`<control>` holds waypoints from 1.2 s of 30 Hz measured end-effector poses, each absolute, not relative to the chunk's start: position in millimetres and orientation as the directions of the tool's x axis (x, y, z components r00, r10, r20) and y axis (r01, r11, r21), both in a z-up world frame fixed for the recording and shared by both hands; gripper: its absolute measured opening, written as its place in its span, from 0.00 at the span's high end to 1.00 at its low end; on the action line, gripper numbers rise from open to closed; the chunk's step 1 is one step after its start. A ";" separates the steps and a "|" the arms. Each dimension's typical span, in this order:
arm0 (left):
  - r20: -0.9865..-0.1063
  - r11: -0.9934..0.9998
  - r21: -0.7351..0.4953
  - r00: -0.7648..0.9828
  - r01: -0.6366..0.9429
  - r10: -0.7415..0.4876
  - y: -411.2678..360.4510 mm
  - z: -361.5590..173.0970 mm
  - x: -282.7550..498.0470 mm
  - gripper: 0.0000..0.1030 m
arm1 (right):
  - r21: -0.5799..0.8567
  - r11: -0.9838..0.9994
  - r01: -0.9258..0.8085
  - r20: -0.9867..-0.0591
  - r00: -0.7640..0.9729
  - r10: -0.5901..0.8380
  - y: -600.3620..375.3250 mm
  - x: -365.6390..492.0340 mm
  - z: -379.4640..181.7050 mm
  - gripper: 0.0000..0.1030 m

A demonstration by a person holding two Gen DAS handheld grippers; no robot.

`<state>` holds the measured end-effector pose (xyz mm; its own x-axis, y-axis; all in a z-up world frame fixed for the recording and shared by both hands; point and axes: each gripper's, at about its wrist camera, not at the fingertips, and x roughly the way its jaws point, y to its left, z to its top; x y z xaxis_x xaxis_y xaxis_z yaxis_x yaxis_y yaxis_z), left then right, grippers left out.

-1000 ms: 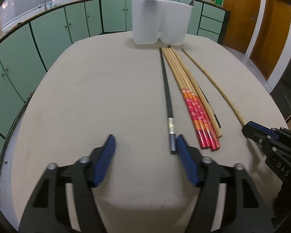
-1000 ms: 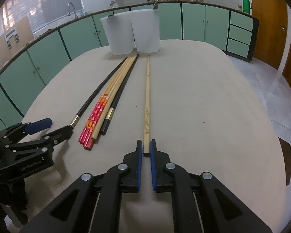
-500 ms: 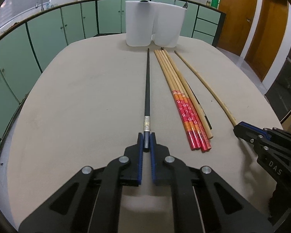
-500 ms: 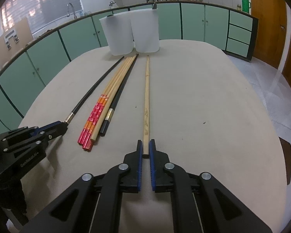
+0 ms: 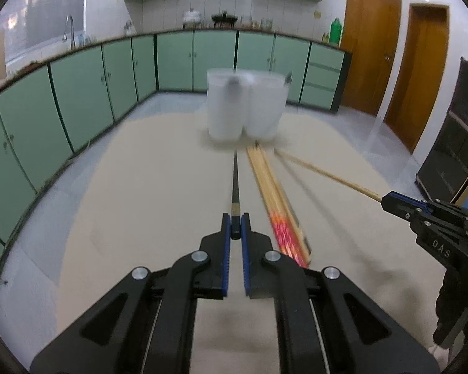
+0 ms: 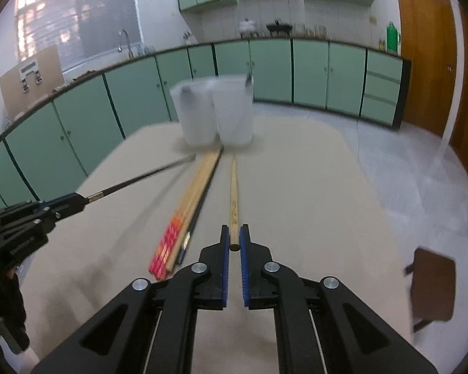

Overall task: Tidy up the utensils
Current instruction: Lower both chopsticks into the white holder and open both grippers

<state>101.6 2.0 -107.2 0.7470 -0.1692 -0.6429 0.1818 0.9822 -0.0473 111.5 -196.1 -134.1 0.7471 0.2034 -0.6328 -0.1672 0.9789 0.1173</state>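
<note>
- 2 frosted white tubs (image 5: 245, 106) sit side by side, touching, at the far end of the beige table (image 5: 140, 193), up around 12 o'clock from both wrist cams. They're pretty blurred. There's a dark shape poking up in the left one and a dark tip sticking out at the right one's rim, can't tell what either is.
- left gripper (image 5: 235, 229) is clamped on the butt end of the black chopstick (image 5: 235, 180). The stick runs straight out toward 12 o'clock at the tubs, blue pads pinching it from both sides.
- right gripper (image 6: 234, 244) is clamped the same way on the plain wooden chopstick (image 6: 233, 187), which also points at 12 o'clock toward the tubs.
- From the left cam the right gripper shows over at 3 o'clock with its wooden stick angling in toward the tubs. From the right cam the left one's at 9 o'clock with the black stick doing the same.
- Both grippers tilt down toward the table, and each held stick's near end looks lifted off the surface.
- The leftover bundle (image 6: 187, 205) lies on the table between the 2 held sticks: wooden ones with red and orange patterned ends plus a dark one beside them.
- A dark sleeve (image 6: 3, 308) shows under the left gripper.
</note>
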 end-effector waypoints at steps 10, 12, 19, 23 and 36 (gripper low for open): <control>-0.513 0.971 -0.050 0.828 0.235 -0.227 6.0 -31.2 117.5 0.94 | 0.107 0.969 -0.222 -0.541 0.805 0.244 -207.5 130.8 -59.3 0.94; -0.492 0.966 -0.048 0.836 0.255 -0.245 2.9 -16.9 125.8 0.94 | 0.108 0.965 -0.241 -0.526 0.809 0.261 -207.4 138.8 -43.8 0.94; -0.460 0.948 -0.057 0.834 0.314 -0.304 -4.6 13.9 153.0 0.95 | 0.072 0.951 -0.302 -0.506 0.810 0.296 -201.7 169.3 1.2 0.94; -0.430 0.941 -0.050 0.844 0.333 -0.322 -5.6 31.8 165.5 0.94 | 0.060 0.943 -0.327 -0.476 0.821 0.315 -200.7 182.2 29.9 0.94; -0.227 0.953 -0.021 0.927 0.303 -0.300 -17.7 112.5 224.4 0.95 | 0.062 0.950 -0.307 -0.356 0.882 0.308 -195.7 246.7 94.9 0.94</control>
<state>224.4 -17.7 112.5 0.9267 -0.2996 -0.2270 0.3028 0.9528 -0.0213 246.7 -195.7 94.9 0.8823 0.3082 -0.3557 -0.3068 0.9498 0.0619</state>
